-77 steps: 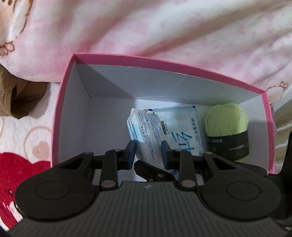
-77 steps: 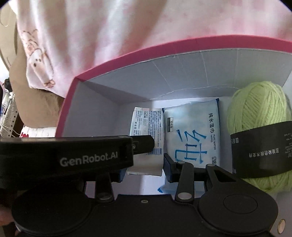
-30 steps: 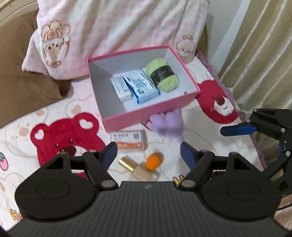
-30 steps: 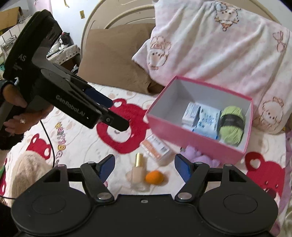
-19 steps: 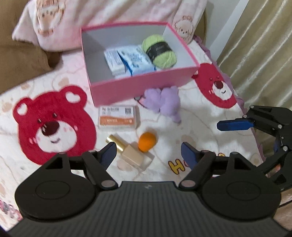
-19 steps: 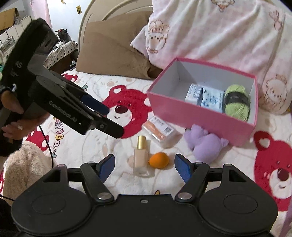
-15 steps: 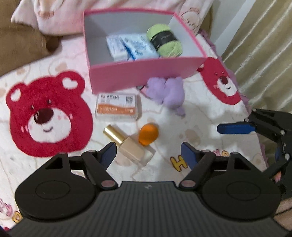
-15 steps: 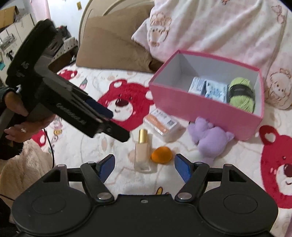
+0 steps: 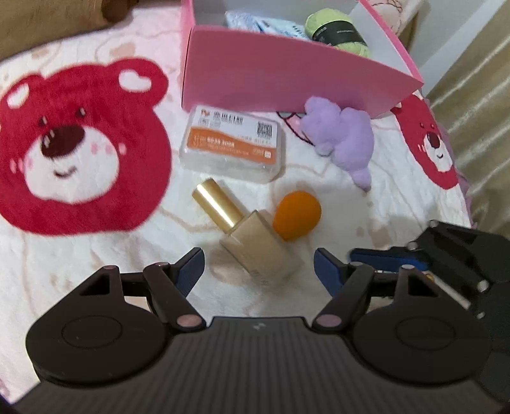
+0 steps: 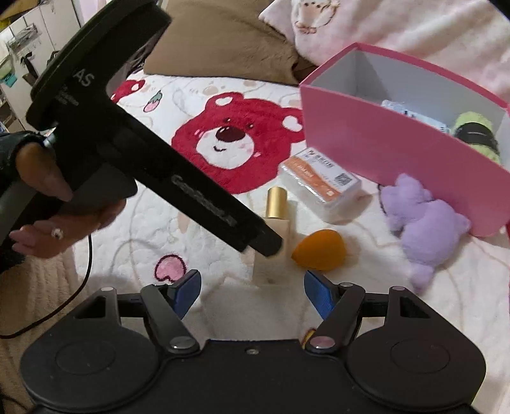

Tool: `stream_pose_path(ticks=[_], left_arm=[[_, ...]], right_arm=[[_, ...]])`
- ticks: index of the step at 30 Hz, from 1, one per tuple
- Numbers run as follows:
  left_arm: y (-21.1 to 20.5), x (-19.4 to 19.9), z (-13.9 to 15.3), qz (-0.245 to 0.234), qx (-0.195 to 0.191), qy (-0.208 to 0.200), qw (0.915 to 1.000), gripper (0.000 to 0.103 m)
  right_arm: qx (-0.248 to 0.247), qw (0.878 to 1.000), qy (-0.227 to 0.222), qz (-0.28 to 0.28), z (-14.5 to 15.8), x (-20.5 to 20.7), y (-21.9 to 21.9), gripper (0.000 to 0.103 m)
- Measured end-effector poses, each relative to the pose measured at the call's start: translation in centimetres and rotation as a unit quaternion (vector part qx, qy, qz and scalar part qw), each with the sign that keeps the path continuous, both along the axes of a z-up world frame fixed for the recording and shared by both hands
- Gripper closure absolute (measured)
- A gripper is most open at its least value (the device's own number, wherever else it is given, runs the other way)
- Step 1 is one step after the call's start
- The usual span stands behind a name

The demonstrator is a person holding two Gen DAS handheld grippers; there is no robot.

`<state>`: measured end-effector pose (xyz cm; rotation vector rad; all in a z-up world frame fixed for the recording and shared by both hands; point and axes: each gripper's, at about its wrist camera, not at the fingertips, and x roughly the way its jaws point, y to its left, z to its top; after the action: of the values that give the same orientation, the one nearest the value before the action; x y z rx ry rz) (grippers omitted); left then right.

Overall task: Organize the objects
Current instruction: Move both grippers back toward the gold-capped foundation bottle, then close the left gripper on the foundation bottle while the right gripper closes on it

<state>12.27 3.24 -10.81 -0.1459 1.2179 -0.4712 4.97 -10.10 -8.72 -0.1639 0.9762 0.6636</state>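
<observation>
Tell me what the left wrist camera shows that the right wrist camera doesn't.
Only the left wrist view shows the beige curtain and the right gripper from outside, at the right edge. Only the right wrist view shows the person's hand holding the left gripper, plus the brown pillow. Both show the pink box, foundation bottle, orange sponge, purple plush toy and orange-labelled clear box.

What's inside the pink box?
In the pink box sit green yarn and pale blue packets. Its front wall hides the bottom and anything lower down.
</observation>
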Motion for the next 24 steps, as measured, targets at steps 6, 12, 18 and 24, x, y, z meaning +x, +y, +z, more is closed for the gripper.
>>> stream_pose_path(ticks=[6, 12, 18, 24], left_arm=[[0.2, 0.0, -2.0, 0.021, -0.015, 0.01, 0.9996, 0.049], [1.2, 0.5, -3.0, 0.05, -0.061, 0.023, 0.9966, 0.065], [1.4, 0.6, -3.1, 0.061, -0.07, 0.024, 0.9954, 0.066], [1.6, 0.4, -3.8, 0.081, -0.085, 0.039, 0.9923, 0.06]], right_arm=[[-0.015, 1.0, 0.01, -0.003, -2.5, 1.3, 1.4, 0.049], [-0.034, 0.999, -0.005, -0.01, -2.8, 1.7, 1.8, 0.052], [-0.038, 0.999, 0.014, -0.032, -4.3, 2.3, 1.5, 0.052], [-0.021, 0.996, 0.031, -0.08, -6.1, 3.1, 1.9, 0.062]])
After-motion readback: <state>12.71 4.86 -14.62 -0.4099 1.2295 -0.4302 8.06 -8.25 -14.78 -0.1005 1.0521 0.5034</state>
